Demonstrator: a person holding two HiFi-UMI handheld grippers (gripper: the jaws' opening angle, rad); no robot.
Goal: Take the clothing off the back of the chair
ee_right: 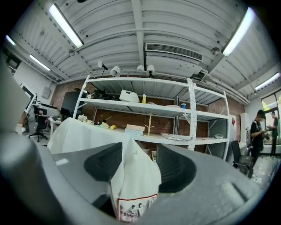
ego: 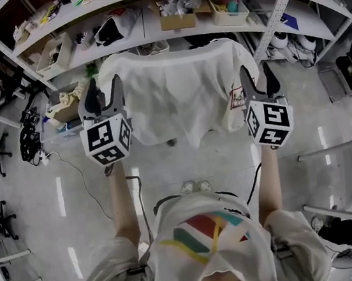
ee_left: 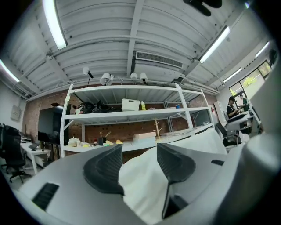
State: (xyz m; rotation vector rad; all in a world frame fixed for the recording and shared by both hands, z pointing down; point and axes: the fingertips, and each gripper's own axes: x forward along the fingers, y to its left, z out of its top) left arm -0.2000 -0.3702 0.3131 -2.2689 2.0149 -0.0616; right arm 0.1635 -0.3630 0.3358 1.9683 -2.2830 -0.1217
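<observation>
You are at the gripping step, and nothing is held yet. The white clothing (ego: 177, 98) is still draped over the chair back, which it hides, just in front of the shelving rack (ego: 225, 28).

Your left gripper (ego: 105, 91) sits at the clothing's left edge with its jaws spread. Cloth shows between them, unpinched. Your right gripper (ego: 258, 81) is at the clothing's right edge, by the printed patch (ee_right: 134, 210). It is released too, with a loose fold standing between its jaws.

Next, clamp both sides, then lift upward to clear the chair back before drawing the clothing toward you, or it may snag.

Behind the clothing, a cardboard box (ego: 177, 19) holds pale crumpled things. The box to its right (ego: 228, 9) shows something teal. Left of the clothing, a floor box (ego: 63, 105) holds crumpled material I cannot identify.
</observation>
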